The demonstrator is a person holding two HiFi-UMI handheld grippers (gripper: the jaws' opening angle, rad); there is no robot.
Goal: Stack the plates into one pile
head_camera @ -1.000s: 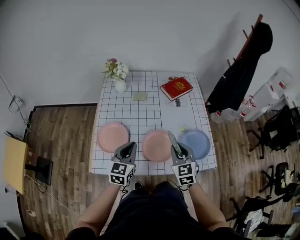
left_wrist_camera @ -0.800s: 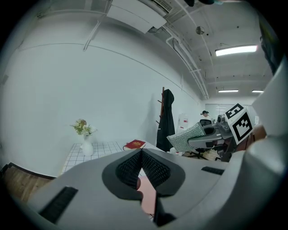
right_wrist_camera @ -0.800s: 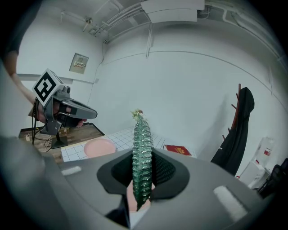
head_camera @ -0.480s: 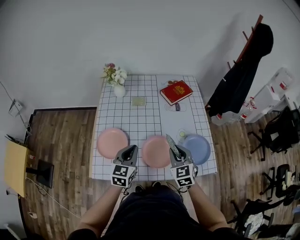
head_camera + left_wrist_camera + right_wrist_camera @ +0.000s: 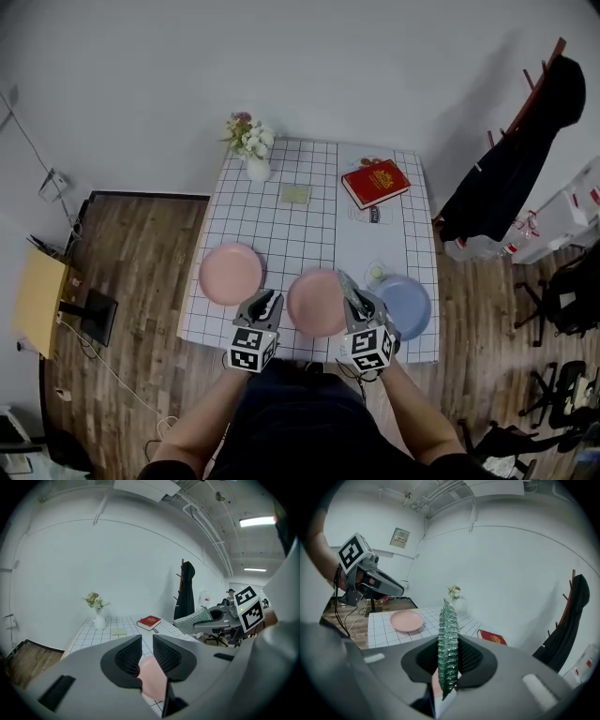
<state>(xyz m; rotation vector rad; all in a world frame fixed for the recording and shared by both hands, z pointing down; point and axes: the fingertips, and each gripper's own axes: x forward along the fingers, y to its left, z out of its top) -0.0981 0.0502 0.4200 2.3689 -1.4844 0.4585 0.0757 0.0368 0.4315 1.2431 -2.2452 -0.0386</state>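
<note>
Two pink plates [image 5: 230,274] [image 5: 317,302] and a blue plate [image 5: 405,307] lie apart along the table's [image 5: 281,216] near edge, so the left gripper [image 5: 147,648], jaws just opening on nothing, or the right gripper [image 5: 449,660], clamped on a green cloth [image 5: 448,634], could nudge one off.

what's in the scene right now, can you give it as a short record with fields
surface: table with a grid-pattern cloth
plates: left pink plate, middle pink plate, blue plate, in a row near the front edge
stacking: none stacked yet, all three lie apart
left gripper: jaws apart, just been opening, nothing between them
right gripper: shut on a green textured pad
other items: vase of flowers, red book at the far end
</note>
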